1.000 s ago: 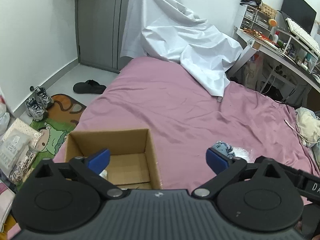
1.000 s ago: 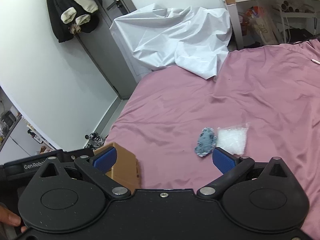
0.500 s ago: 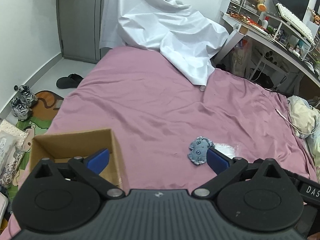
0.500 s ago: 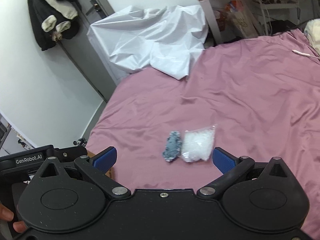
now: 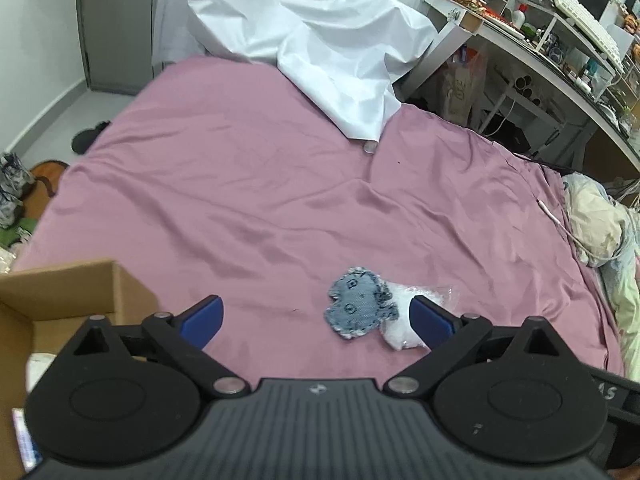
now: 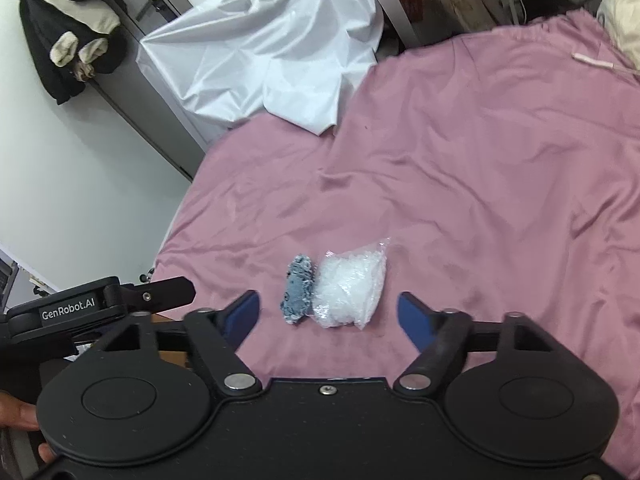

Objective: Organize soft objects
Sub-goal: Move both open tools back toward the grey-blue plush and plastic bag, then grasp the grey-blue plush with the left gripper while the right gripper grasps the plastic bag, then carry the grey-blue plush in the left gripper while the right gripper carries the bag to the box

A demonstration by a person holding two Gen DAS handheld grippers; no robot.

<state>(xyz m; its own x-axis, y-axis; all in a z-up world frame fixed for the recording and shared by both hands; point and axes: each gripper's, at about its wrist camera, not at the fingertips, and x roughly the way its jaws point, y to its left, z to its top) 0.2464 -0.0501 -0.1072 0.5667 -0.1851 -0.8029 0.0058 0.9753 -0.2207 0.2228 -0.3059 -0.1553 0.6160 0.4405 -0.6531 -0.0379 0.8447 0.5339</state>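
While the right hand-held gripper [image 6: 328,314] closes, still empty, "GenRobot.AI" reads on the open left hand-held gripper [image 5: 316,318].

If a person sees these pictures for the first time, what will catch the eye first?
Probably the small blue-grey plush toy and the clear bag of white stuffing, lying side by side and touching on the wide pink bedsheet. Next, the crumpled white sheet heaped at the far end of the bed.

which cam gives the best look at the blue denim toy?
Left wrist. There the blue denim toy lies face-on, with outline and stitched details readable. The right wrist view catches it edge-on as a narrow strip beside the clear plastic bag.
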